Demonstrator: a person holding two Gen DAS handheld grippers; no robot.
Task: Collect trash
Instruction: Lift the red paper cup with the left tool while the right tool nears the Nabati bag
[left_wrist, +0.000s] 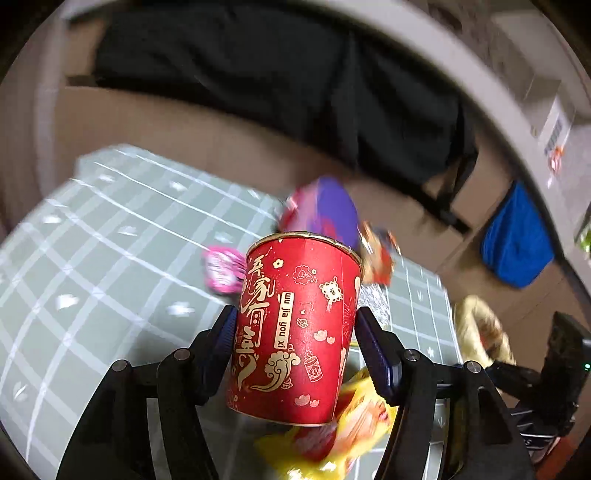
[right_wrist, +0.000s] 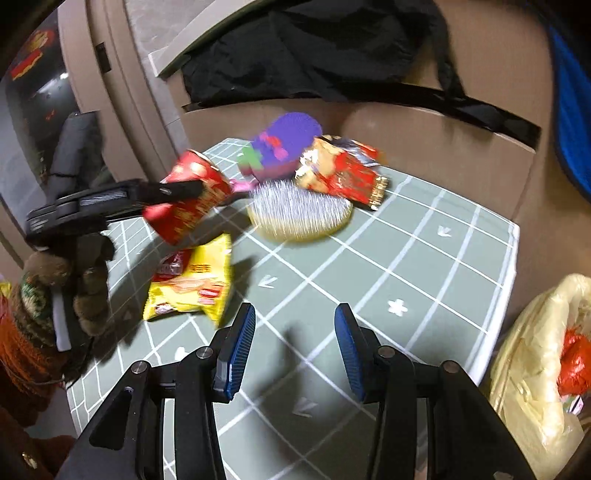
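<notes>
Red paper cup (left_wrist: 295, 328) clamped in left gripper (left_wrist: 295, 350), lifted off green grid tablecloth (left_wrist: 110, 258), yellow snack bag (left_wrist: 343, 424) under it. Only right wrist view shows right gripper (right_wrist: 295, 347) spread apart, holding nothing, plus foil tray (right_wrist: 299, 214), red wrapper (right_wrist: 343, 173), yellowish trash bag (right_wrist: 535, 354) beside table.

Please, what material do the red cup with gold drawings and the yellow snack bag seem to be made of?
The red cup with gold drawings looks like printed paperboard: matte wall, rolled gold rim, though a thin plastic coating is possible. The yellow snack bag looks like glossy plastic film: it is crumpled, with shiny highlights.
</notes>
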